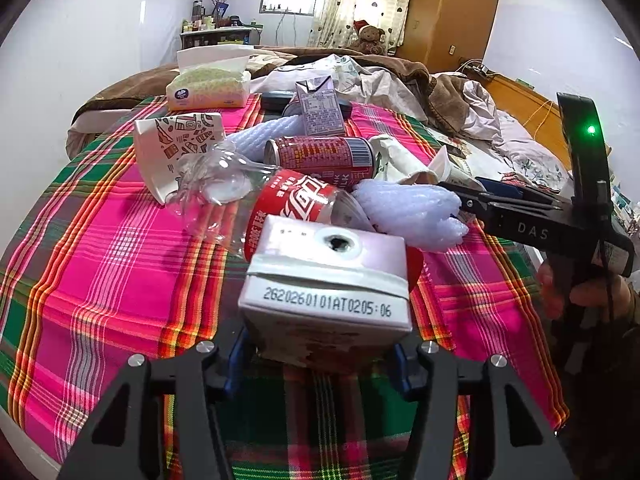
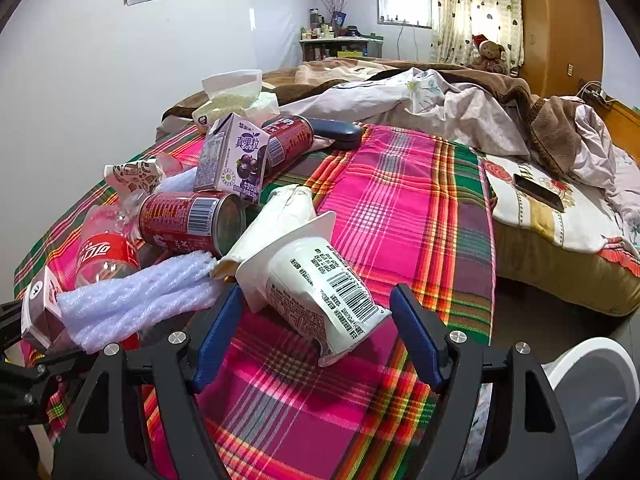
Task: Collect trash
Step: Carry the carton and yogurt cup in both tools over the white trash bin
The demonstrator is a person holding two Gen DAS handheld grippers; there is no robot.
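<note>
A: The left gripper (image 1: 320, 354) is clamping a small drink carton (image 1: 326, 280) above the plaid cloth (image 1: 100, 260).

B: Only the right wrist view is showing the right gripper (image 2: 316, 332) standing wide around a yogurt cup (image 2: 316, 288), pads not touching, beside a white bin (image 2: 596, 392).

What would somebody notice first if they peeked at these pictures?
Probably the bright pink, green and orange plaid cloth with a heap of trash on it: red cans, a crushed cola bottle and bubble wrap. Up close, the left gripper has a small drink carton between its fingers, and the right gripper sits around a white yogurt cup lying on its side.
</note>
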